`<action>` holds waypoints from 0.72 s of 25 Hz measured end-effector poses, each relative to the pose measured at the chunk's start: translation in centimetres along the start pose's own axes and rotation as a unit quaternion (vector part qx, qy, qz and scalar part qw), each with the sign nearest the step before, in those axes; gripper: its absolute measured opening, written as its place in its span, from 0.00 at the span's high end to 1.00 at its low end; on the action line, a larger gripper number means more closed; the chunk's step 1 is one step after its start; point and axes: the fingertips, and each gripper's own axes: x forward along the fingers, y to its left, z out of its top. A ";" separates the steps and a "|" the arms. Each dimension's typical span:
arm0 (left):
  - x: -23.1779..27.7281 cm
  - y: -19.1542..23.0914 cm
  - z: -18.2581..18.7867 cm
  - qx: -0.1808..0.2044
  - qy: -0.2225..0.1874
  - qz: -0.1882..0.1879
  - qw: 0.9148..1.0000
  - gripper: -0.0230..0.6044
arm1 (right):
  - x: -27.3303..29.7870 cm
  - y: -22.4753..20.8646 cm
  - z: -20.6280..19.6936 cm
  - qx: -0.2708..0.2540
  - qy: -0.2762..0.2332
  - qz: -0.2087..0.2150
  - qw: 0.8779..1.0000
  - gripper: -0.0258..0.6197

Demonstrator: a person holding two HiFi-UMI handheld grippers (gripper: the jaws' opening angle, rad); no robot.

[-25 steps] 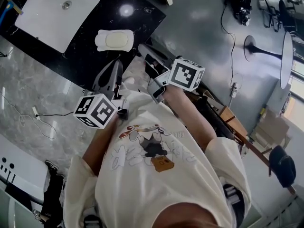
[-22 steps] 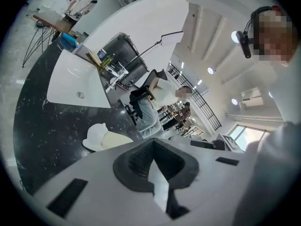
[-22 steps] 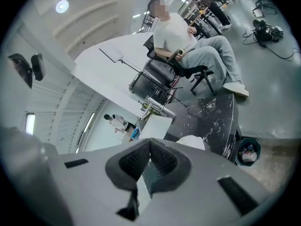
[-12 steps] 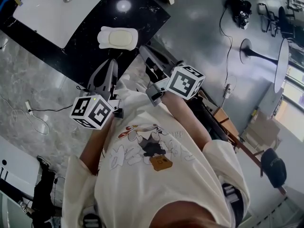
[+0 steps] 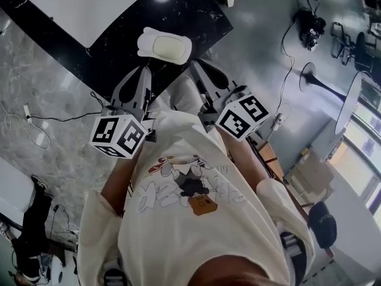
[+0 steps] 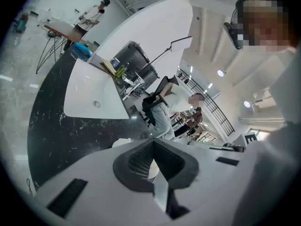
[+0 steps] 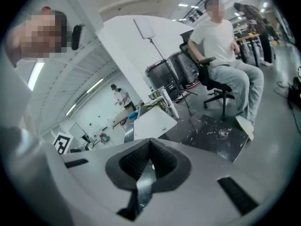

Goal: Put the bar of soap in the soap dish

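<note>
Nearest the head camera is the person's cream T-shirt point(image 5: 196, 219) with a cartoon print, and both forearms reach out from it toward a counter. The left gripper point(image 5: 144, 72) carries its marker cube point(image 5: 119, 137) close to the chest and points its grey jaws at the counter's front edge; in the left gripper view the left gripper point(image 6: 153, 142) has its jaws drawn together at the tips with nothing caught between them. The right gripper point(image 5: 200, 68), with its own marker cube point(image 5: 241, 117), sits beside it over the person's pale trousers, and the right gripper view shows the same narrow state, the jaws of the right gripper point(image 7: 150, 142) closed on nothing. Just beyond both tips, and touched by neither, the white soap dish point(image 5: 144, 40) rests on the black marble counter point(image 5: 119, 46) near its front edge, and the cream bar of soap point(image 5: 168, 44) already lies inside the dish. Farther back on the counter is a white rectangular sink point(image 5: 83, 5) with a round drain. Past the counter, in the right gripper view, a seated person point(image 7: 221, 46) in a white top and light jeans occupies an office chair on the grey floor
</note>
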 end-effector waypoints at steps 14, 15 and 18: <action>0.8 -1.7 -1.6 0.030 -0.051 0.120 0.991 0.95 | 3.0 0.0 -0.1 -0.199 0.100 0.125 0.967 0.95; 0.7 -2.1 -1.7 0.028 -0.055 0.126 0.990 0.95 | 2.8 0.0 -0.4 -0.208 0.107 0.133 0.963 0.95; 0.6 -3.9 -1.9 0.035 -0.066 0.135 0.988 0.95 | 2.4 0.4 -0.6 -0.227 0.118 0.158 0.954 0.95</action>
